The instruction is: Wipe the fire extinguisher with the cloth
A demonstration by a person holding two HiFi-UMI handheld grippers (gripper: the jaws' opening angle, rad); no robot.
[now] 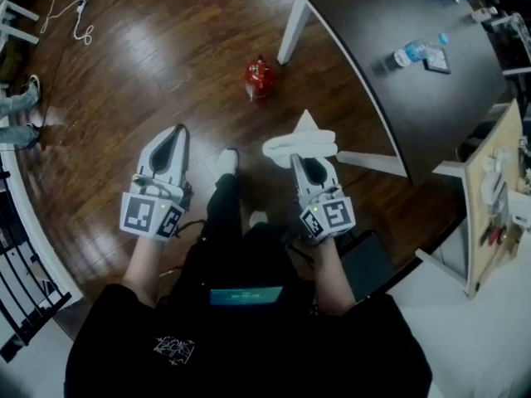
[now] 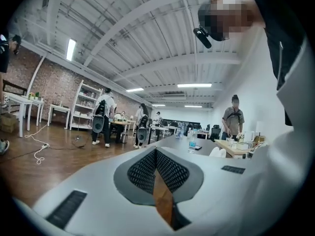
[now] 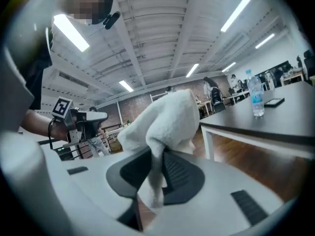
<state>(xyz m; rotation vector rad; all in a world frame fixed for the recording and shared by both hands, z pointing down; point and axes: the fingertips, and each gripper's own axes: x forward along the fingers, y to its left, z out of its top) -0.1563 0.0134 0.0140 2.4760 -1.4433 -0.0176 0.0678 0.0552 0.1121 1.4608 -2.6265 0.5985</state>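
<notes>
Surroundings: a brown wooden floor (image 1: pixel 166 56) is running under everything. A dark desk (image 1: pixel 373 15) on white legs is standing to the right, its near leg (image 1: pixel 292 27) coming down close to the fire extinguisher. A white cable (image 1: pixel 79 19) is lying looped on the floor at the far left. The wearer's white shoe (image 1: pixel 227 161) is showing between the two tools. In the left gripper view several people (image 2: pixel 101 116) are standing among desks in the background.

Containers: a clear water bottle (image 1: pixel 412 54) with a blue cap is sitting on the desk, beside a dark flat item (image 1: pixel 437 61). In the right gripper view the bottle (image 3: pixel 254 98) is standing upright. Its fill level cannot be made out.

Task item: the red fire extinguisher (image 1: pixel 258 79) is standing on the floor ahead of both tools, apart from each and nearer the right one.

Left tool (image 1: pixel 177 133): its jaws are resting together at the tips in its own view (image 2: pixel 155 151), gripping nothing, with only floor showing through the narrow slit behind them.

Right tool (image 1: pixel 304 161): its jaws are clamping down on the white cloth (image 1: pixel 300 145). In its own view (image 3: pixel 157 156) one fold of the cloth (image 3: pixel 165 122) is passing between the pads while the bulk is bunching above the tips.
</notes>
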